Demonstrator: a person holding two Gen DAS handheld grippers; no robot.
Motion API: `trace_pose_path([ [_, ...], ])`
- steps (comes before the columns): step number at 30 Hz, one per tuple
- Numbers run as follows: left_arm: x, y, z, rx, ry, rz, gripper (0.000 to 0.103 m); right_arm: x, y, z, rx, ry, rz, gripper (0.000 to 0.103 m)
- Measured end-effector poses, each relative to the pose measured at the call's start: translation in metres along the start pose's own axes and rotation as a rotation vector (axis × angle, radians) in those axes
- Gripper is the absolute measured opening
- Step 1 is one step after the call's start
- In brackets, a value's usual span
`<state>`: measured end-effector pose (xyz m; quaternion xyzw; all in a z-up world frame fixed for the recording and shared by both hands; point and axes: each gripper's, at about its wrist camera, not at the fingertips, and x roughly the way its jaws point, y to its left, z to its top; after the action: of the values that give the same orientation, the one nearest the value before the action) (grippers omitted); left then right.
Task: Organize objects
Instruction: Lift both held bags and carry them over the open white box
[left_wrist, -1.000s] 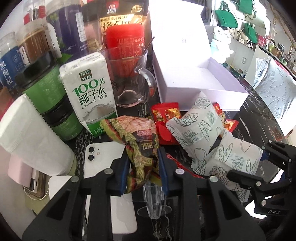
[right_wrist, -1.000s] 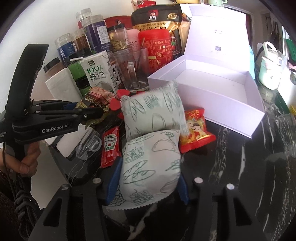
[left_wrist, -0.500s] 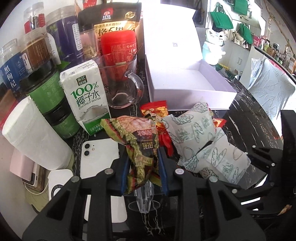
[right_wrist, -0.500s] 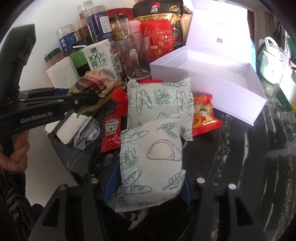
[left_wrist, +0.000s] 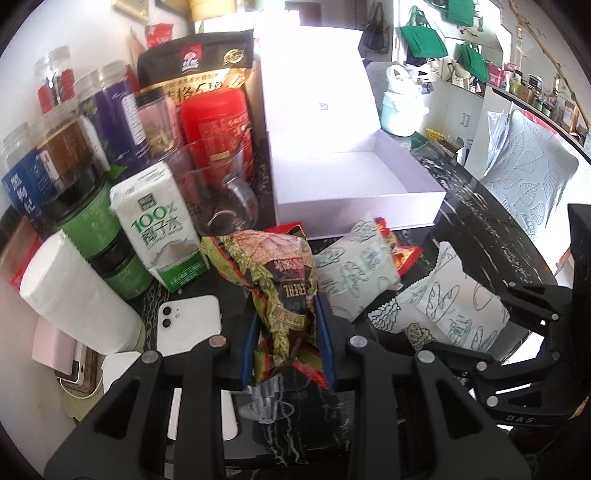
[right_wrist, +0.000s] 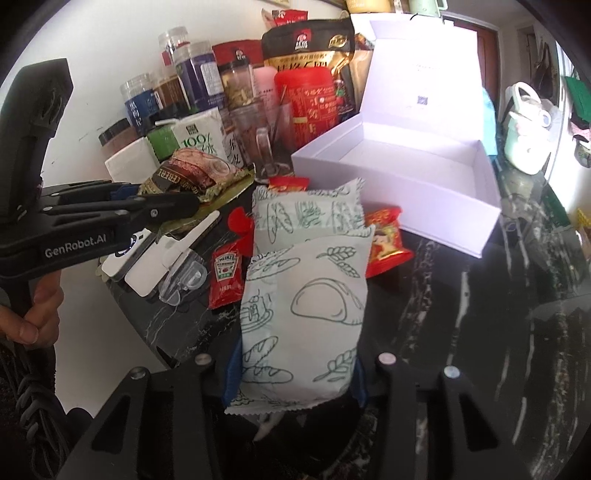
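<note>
My left gripper (left_wrist: 288, 332) is shut on a brown-green cereal packet (left_wrist: 277, 273) and holds it above the table; it also shows in the right wrist view (right_wrist: 192, 173). My right gripper (right_wrist: 295, 373) is shut on a pale green bread-print packet (right_wrist: 303, 317), lifted off the table, also seen in the left wrist view (left_wrist: 454, 306). A second bread-print packet (right_wrist: 306, 214) lies on the table beyond it. An open white box (right_wrist: 406, 177) stands behind, empty inside.
Red snack packets (right_wrist: 388, 243) and a ketchup sachet (right_wrist: 225, 273) lie on the black marble table (right_wrist: 480, 295). A coconut water carton (left_wrist: 159, 229), glass mug (left_wrist: 218, 199), jars, a red tin (left_wrist: 218, 129), paper roll (left_wrist: 74, 295) and white phone (left_wrist: 188, 321) crowd the left.
Both grippers have risen and pulled back with their packets. The right gripper's bread-print packet has come off the second one lying on the table.
</note>
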<state>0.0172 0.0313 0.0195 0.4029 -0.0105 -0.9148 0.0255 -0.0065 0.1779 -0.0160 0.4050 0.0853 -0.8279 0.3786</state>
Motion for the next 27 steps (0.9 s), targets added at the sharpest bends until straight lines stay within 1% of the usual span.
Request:
trace_pose_path([
  [3,-0.001,-0.009,0.004,0.015,-0.002,-0.017,0.027,-0.012,-0.003,0.001,-0.001,-0.017,-0.005,0.047],
  [10,0.002,-0.032,0.015,0.056,-0.009,-0.055,0.027,-0.039,-0.012,0.005,0.003,-0.063,-0.045,0.047],
  [17,0.010,-0.051,0.030,0.094,-0.009,-0.092,0.027,-0.057,-0.023,0.012,0.007,-0.100,-0.093,0.047],
  [19,0.013,-0.055,0.035,0.101,-0.005,-0.103,0.027,-0.061,-0.027,0.015,0.009,-0.104,-0.100,0.047],
  [27,0.023,-0.066,0.053,0.142,-0.005,-0.108,0.027,-0.066,-0.043,0.030,0.015,-0.121,-0.123,0.047],
])
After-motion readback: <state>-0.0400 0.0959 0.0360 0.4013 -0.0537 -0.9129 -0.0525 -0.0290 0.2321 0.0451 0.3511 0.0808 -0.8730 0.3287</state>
